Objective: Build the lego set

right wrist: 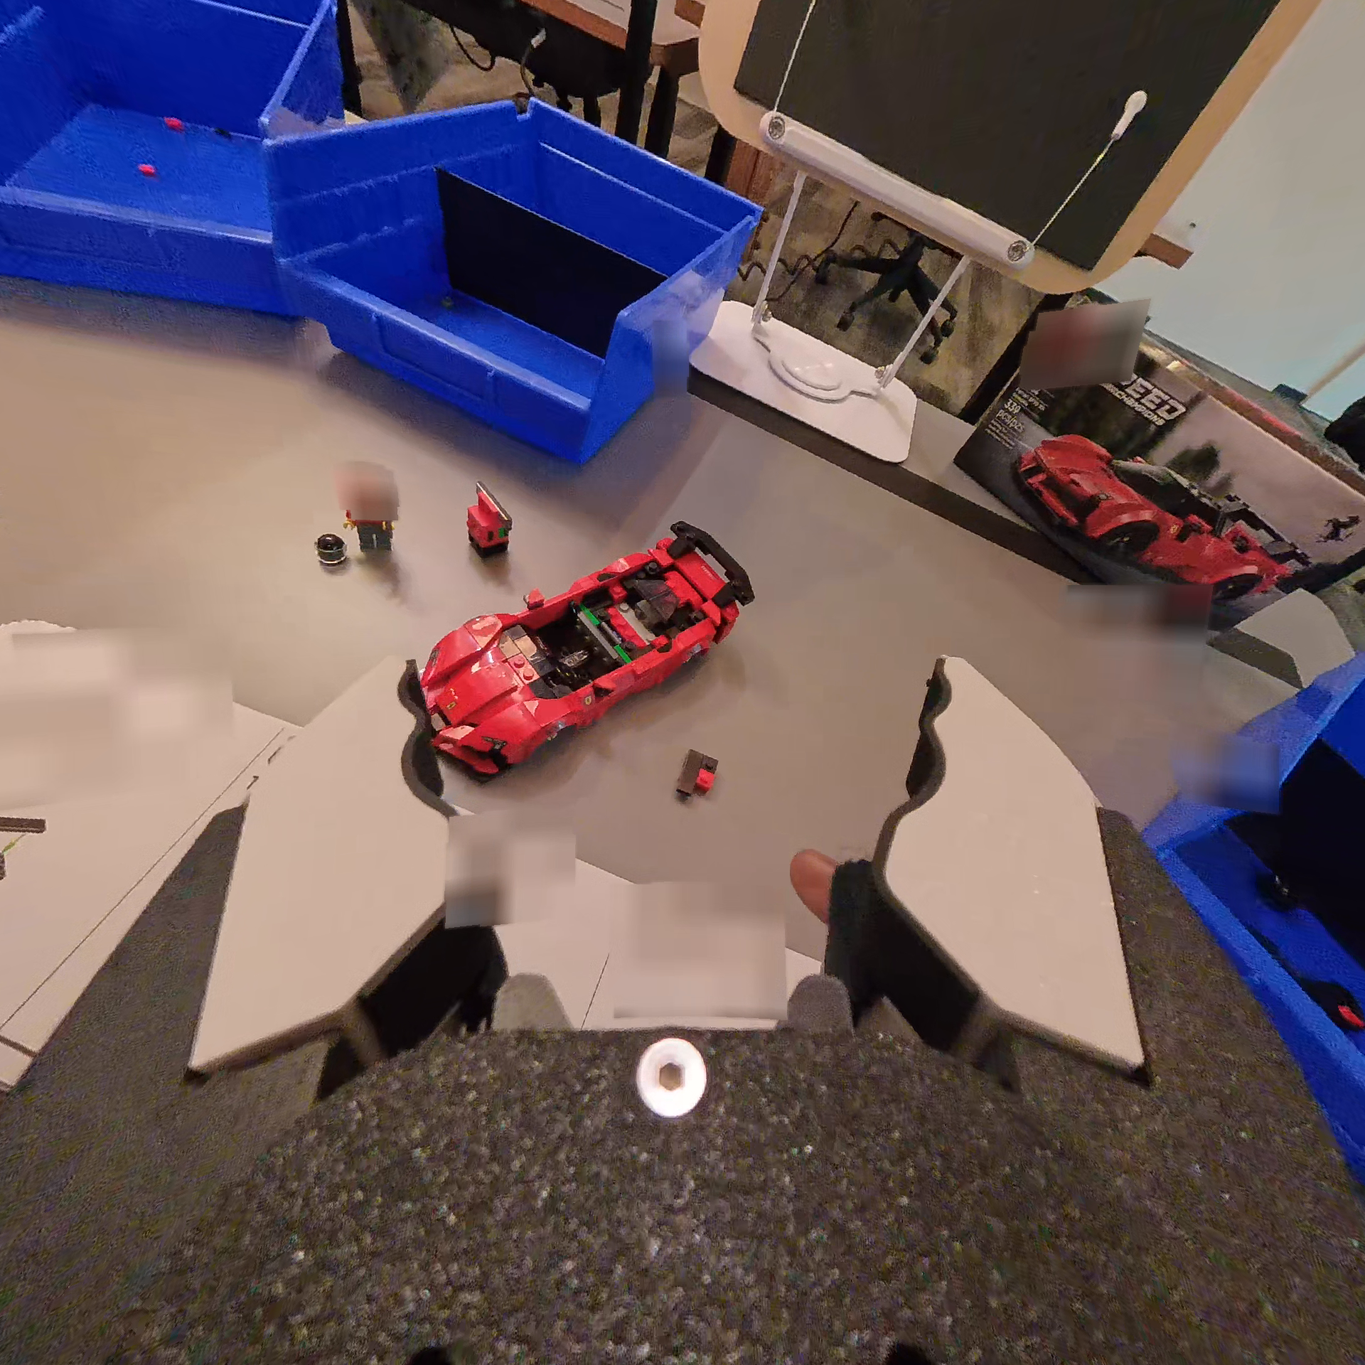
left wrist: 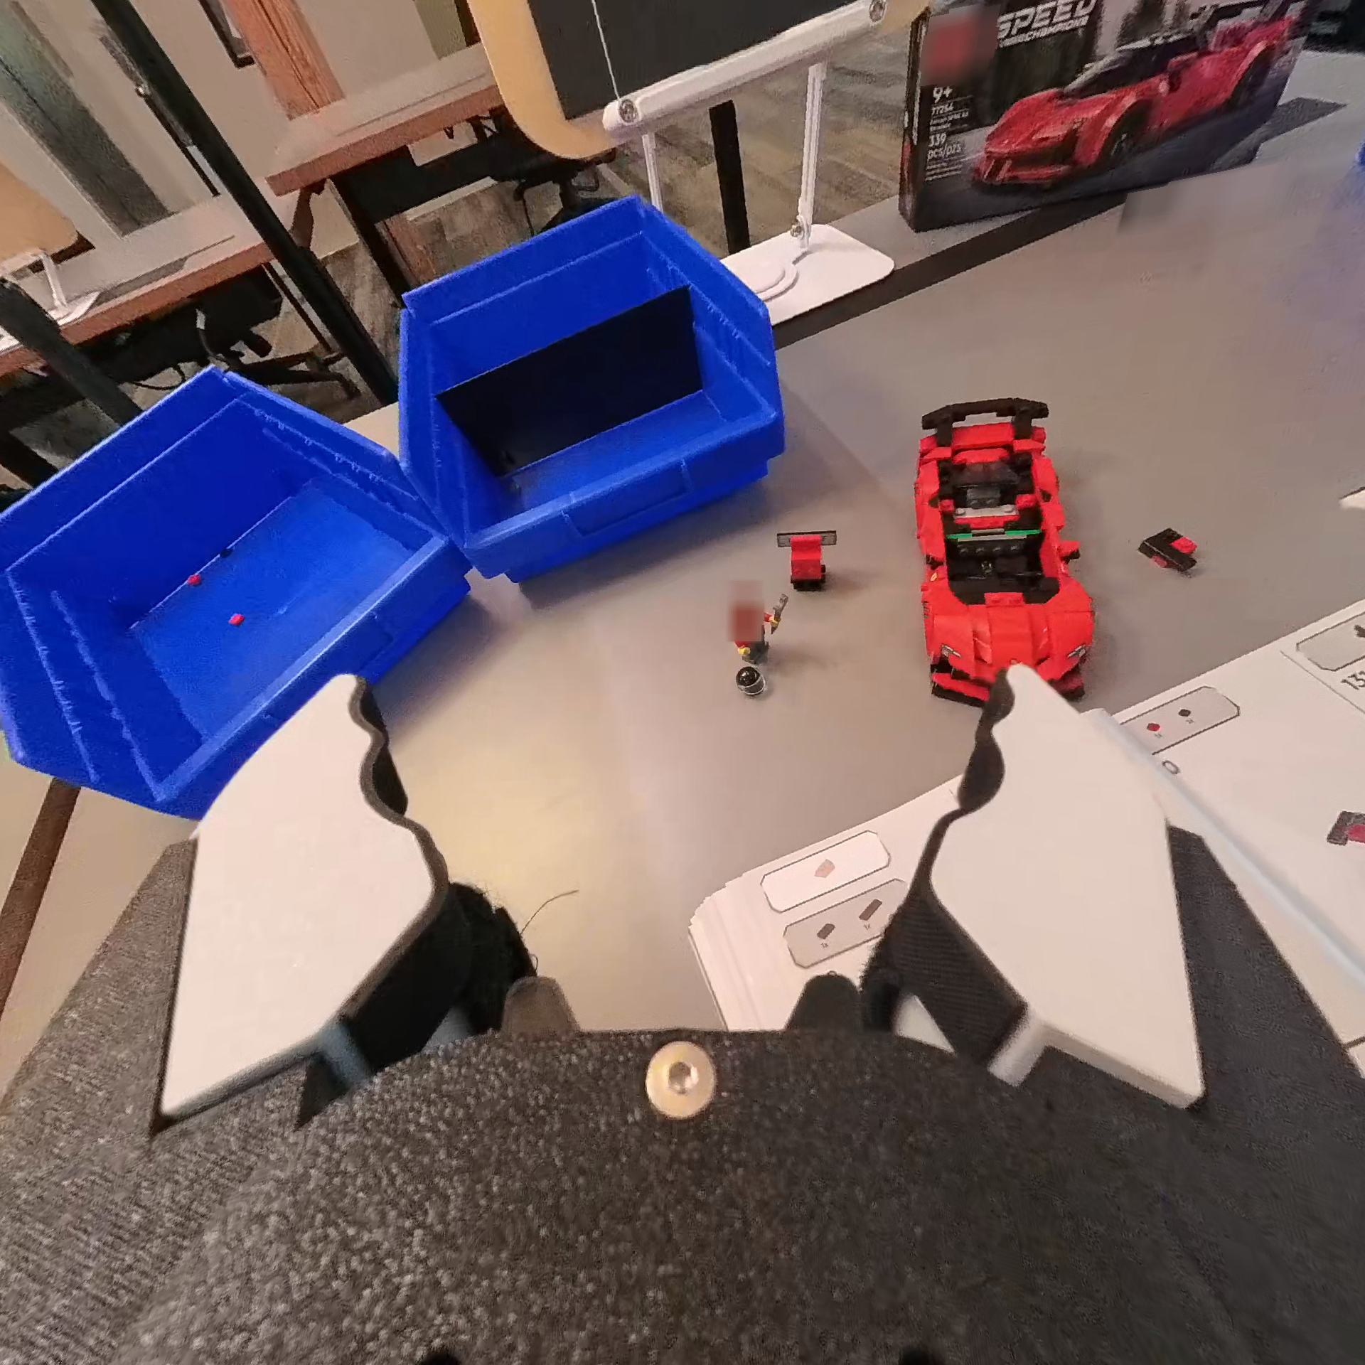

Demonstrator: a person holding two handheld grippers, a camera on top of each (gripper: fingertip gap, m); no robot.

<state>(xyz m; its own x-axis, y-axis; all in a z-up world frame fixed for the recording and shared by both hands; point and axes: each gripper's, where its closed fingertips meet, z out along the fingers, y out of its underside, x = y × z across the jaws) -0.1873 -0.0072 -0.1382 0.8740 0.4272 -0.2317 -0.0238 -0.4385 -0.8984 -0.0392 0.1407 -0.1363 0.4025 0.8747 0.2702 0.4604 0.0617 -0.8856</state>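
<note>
We find the red brick-built sports car [right wrist: 583,650] upright on the grey tabletop [right wrist: 812,561], roof section missing, black interior exposed, black rear wing fitted. Our left gripper [left wrist: 683,683] and right gripper [right wrist: 672,668] hang above the table, jaws spread apart, both empty.

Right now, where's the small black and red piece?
The small black and red piece lies alone on the grey table, just beside the red car, between the open right gripper fingers in its view.

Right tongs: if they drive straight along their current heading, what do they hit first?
Probably the small black-and-red brick assembly lying on the grey table just ahead between the open right tongs. The red brick-built car sits toward the left finger, slightly off-line. Depth is unclear from this view.
</note>
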